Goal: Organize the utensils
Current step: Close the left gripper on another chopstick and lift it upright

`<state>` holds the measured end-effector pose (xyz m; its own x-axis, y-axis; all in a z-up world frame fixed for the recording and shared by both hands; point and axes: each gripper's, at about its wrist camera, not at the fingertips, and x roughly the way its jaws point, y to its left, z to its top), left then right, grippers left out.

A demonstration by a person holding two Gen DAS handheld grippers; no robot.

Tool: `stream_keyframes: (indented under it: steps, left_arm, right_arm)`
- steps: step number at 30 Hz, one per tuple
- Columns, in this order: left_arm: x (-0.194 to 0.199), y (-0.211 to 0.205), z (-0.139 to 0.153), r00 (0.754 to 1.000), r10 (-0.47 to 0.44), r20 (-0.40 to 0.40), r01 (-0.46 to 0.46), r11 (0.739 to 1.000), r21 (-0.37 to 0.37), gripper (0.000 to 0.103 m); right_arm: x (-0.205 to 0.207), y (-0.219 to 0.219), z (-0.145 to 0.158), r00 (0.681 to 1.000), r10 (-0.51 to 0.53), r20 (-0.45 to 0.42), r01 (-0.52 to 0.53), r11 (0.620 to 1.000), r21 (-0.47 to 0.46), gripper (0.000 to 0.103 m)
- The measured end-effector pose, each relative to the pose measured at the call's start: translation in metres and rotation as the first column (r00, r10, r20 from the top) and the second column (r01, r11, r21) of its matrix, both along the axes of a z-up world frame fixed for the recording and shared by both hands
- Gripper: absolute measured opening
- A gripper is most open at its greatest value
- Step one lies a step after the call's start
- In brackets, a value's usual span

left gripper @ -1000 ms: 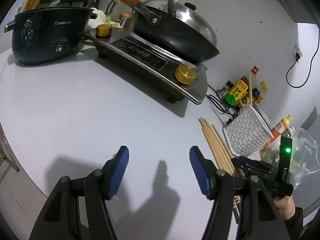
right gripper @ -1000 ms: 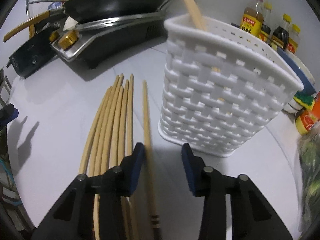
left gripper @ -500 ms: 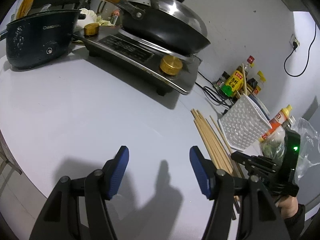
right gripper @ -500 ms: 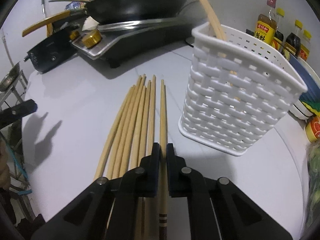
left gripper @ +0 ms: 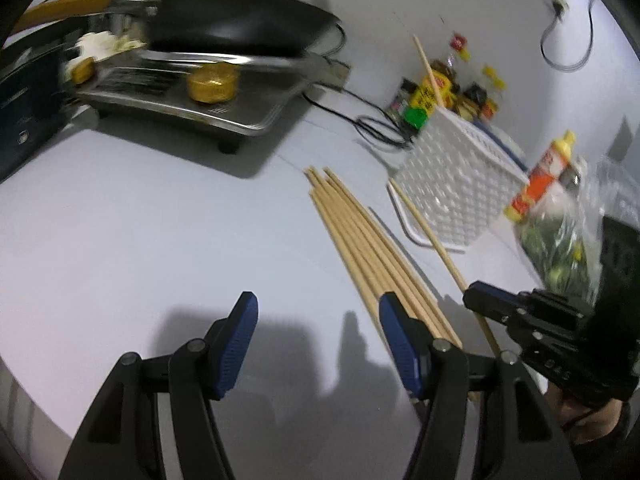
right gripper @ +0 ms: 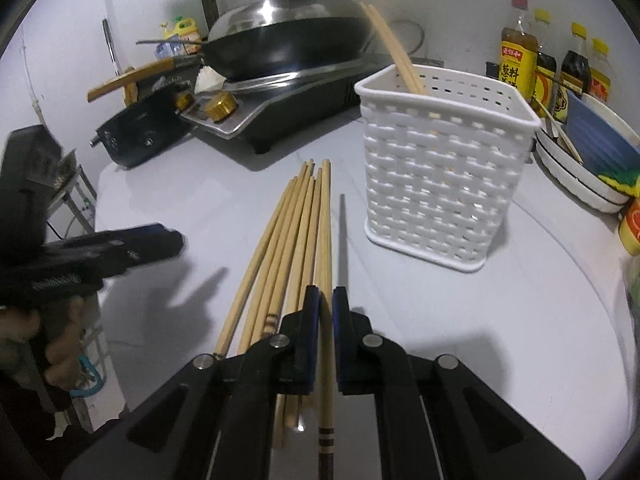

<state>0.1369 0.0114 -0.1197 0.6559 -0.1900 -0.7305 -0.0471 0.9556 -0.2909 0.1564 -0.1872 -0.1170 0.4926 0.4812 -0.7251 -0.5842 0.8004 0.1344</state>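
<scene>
Because the right gripper (right gripper: 326, 304) has its blue pads clamped on one chopstick (right gripper: 327, 240) near the banded butt end, the long tapered shaft projects forward and clear of the table (right gripper: 520, 300), casting a thin shadow at frame centre. This grip probably leaves the tip free to be steered into the basket (right gripper: 444, 184), which stands upright at centre right of the right view and already contains two chopsticks leaning toward the upper centre. The remaining bundle (right gripper: 280, 248) lies flat, just left of the held stick, fanned slightly at the far tips.

The left gripper (left gripper: 318, 344) is spread wide and grasps nothing; it hovers at lower centre of the left view, with the bundle running past its right finger.

Materials: pale, smooth, round wooden sticks; a rigid white plastic basket with woven lattice walls and a rolled rim; a matte grey-white tabletop.
</scene>
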Motion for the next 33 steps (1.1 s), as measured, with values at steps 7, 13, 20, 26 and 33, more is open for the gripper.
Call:
stream_keyframes:
  steps: [7,13,20,26,33]
  left_arm:
    - [0.012,-0.044,-0.005,0.998,-0.064,-0.030,0.069,0.974,0.215,0.063]
    - [0.016,-0.057,-0.017,0.993,-0.082,-0.081,0.102,0.953,0.287,0.063]
    - [0.017,-0.050,-0.020,0.994,-0.073,-0.079,0.094,0.947,0.306,0.063]
    - [0.021,-0.044,-0.020,0.994,-0.082,-0.077,0.101,0.953,0.285,0.055]
    - [0.018,-0.036,-0.017,0.995,-0.077,-0.062,0.090,0.962,0.257,0.011]
  right_arm:
    - [-0.004,-0.019,0.000,1.000,0.001,-0.007,-0.001,0.999,0.050,0.006]
    - [-0.007,-0.024,0.000,1.000,0.007,0.004,-0.007,0.998,0.059,0.006]
    - [-0.006,-0.026,0.000,1.000,0.012,0.005,-0.012,0.997,0.074,0.006]
    - [-0.006,-0.027,0.002,1.000,0.012,0.009,-0.013,0.997,0.082,0.006]
    - [-0.008,-0.028,0.009,1.000,0.018,0.024,-0.020,0.996,0.087,0.006]
